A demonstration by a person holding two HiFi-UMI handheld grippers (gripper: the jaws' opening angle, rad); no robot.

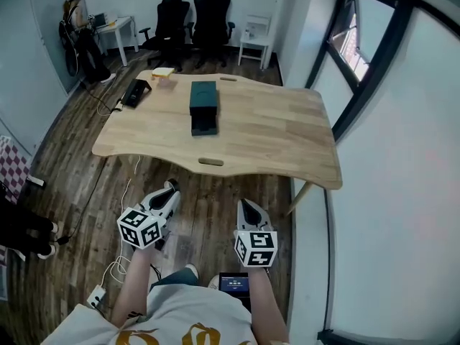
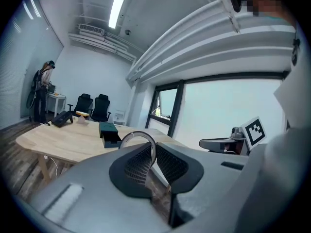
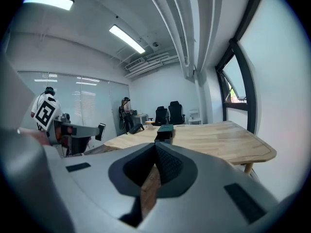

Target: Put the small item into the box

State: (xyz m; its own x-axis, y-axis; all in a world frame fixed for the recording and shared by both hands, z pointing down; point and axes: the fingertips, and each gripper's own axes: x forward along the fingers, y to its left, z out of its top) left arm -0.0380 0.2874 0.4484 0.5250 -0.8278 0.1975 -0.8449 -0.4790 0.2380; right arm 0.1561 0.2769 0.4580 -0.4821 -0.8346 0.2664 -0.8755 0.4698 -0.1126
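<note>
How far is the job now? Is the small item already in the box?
Done: the left gripper is shut on a thin silver metal ring. In hand: it hangs short of the light wooden table. Left: reach the dark green box on the table and put the ring inside.

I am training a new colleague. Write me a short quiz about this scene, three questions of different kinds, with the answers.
1. True or false: the left gripper holds a ring between its jaws.
2. Where does the dark green box stand?
A. on the floor
B. on the wooden table
C. on a chair
3. Fill the gap with "open" or "shut": the jaws of the right gripper are ____, with nothing between them.

Key: 1 true; 2 B; 3 shut.
</note>
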